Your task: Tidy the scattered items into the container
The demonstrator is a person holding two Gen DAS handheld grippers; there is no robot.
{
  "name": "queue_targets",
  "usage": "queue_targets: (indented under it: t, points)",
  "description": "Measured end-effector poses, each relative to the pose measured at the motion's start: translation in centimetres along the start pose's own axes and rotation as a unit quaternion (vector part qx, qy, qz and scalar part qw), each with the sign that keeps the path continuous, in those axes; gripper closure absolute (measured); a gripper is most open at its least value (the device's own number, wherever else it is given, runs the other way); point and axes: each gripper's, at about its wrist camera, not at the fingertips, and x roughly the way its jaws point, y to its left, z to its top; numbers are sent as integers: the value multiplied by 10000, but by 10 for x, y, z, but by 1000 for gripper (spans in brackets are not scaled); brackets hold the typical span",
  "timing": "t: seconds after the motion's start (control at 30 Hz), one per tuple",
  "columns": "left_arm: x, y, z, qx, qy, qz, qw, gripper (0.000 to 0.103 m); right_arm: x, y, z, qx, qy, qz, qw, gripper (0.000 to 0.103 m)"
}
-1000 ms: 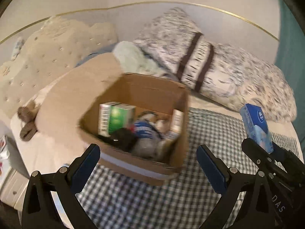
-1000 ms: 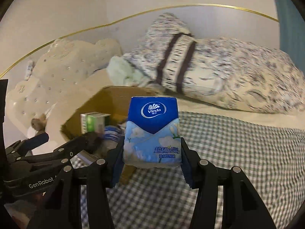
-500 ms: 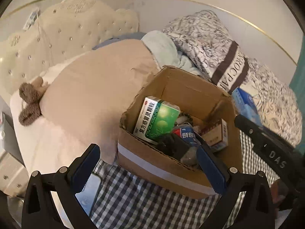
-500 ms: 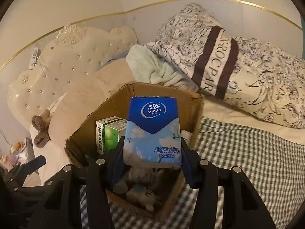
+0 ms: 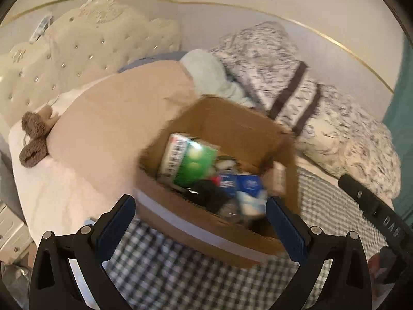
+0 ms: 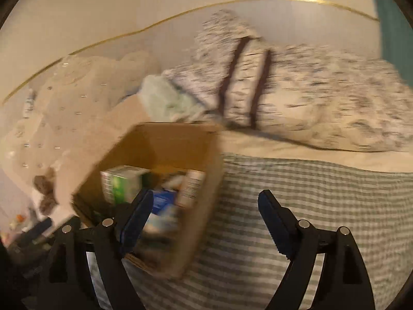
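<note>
An open cardboard box (image 5: 180,214) stands on the checked blanket (image 5: 167,276). Inside it lie a green and white carton (image 5: 191,162), a dark item, and the blue Vinda tissue pack (image 5: 249,188) near the right wall. My left gripper (image 5: 200,214) is open and empty just in front of the box. In the right wrist view the box (image 6: 201,206) sits at the lower left, with the tissue pack (image 6: 161,206) blurred inside. My right gripper (image 6: 204,214) is open and empty, above the box's right wall and the blanket (image 6: 309,193).
A tan pillow (image 5: 116,118), a pale green cloth (image 5: 209,75) and a patterned quilt (image 5: 322,108) lie behind the box. A tufted cream headboard (image 5: 85,44) stands at the far left, brown slippers (image 5: 33,139) beside it. The right gripper's body (image 5: 371,211) shows at the right edge.
My right gripper has opened and let go of the tissue pack, which now lies in the box. The right gripper has drawn back to the right. The left view has shifted slightly.
</note>
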Motion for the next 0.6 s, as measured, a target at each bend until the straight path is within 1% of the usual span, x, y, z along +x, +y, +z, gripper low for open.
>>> queue_targets:
  t: [0.07, 0.17, 0.2, 0.27, 0.33, 0.4, 0.47, 0.5, 0.6]
  points:
    - [-11, -23, -9, 175, -51, -223, 9996, 0, -25, -30, -14, 13, -86, -409, 9991, 18]
    - [-23, -58, -25, 492, -119, -537, 9973, 0, -56, -76, -39, 292, -115, -880, 9956, 14]
    - [-28, -71, -32, 613, -215, -600, 9961, 0, -63, -89, -47, 402, -120, -1047, 9936, 13]
    - [-34, -97, -45, 852, -351, -605, 9939, 0, -76, -116, -63, 673, -102, -1302, 9892, 13]
    - [-34, -120, -56, 1092, -262, -671, 9914, 0, -88, -140, -81, 878, -87, -1501, 9847, 12]
    - [-28, -140, -67, 1282, 11, -701, 9893, 0, -91, -155, -94, 978, 37, -1638, 9816, 11]
    - [-23, -153, -76, 1379, 246, -717, 9875, 0, -91, -169, -106, 1070, 256, -1616, 9807, 11]
    - [-22, -159, -81, 1416, 313, -711, 9869, 0, -93, -176, -110, 1109, 316, -1595, 9804, 11]
    - [-24, -167, -90, 1497, 351, -646, 9860, 0, -100, -188, -118, 1233, 301, -1592, 9791, 11]
